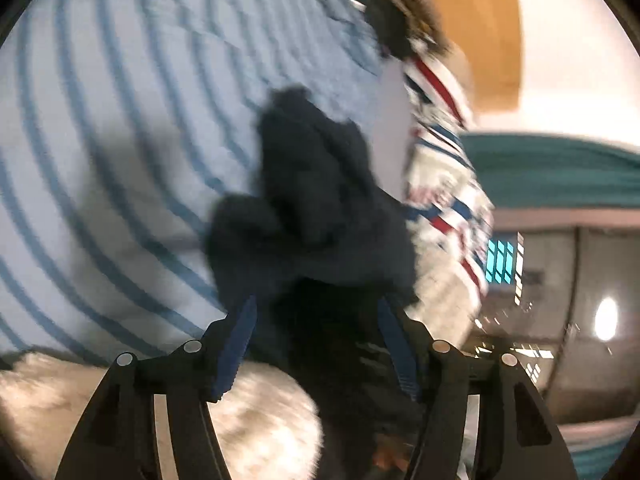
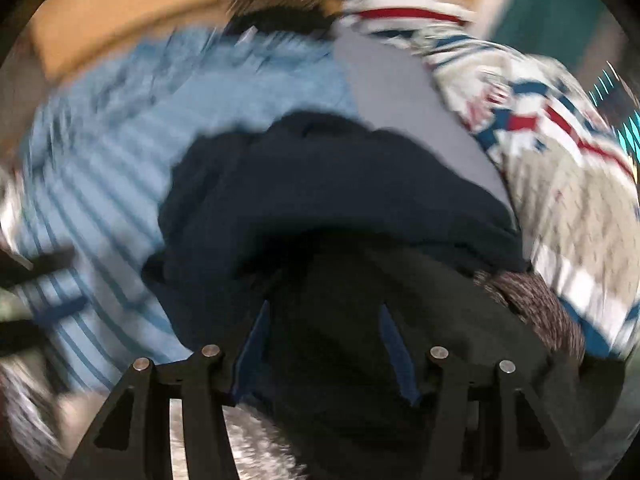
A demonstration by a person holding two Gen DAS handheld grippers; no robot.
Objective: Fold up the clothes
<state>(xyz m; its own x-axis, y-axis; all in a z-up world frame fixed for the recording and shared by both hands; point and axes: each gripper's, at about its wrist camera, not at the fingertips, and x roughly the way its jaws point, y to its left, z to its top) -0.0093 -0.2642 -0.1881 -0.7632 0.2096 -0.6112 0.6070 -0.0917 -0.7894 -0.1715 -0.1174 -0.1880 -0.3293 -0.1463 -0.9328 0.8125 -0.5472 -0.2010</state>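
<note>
1. Checking for brands or writing, we find none legible; both views are smeared by motion blur.
2. We see the left gripper (image 1: 316,312) with its blue fingers (image 1: 236,348) set apart and a dark navy garment (image 1: 320,200) bunched between them. Whether they actually pinch it we cannot tell; the cloth hides the tips.
3. The right gripper (image 2: 324,312) has the same dark navy garment (image 2: 320,188) draped over and between its fingers (image 2: 252,352), which stand apart. Its grip is likewise undeterminable.
4. The garment lies over a blue-striped sheet (image 1: 100,140), from centre toward 12 o'clock.
5. At 2 o'clock sits a red, white and blue patterned cloth (image 2: 540,128); at 7 o'clock in the left view, a pale fluffy fabric (image 1: 260,420).
6. A speckled brown fabric (image 2: 532,300) shows at 4 o'clock in the right view, partly covered.
</note>
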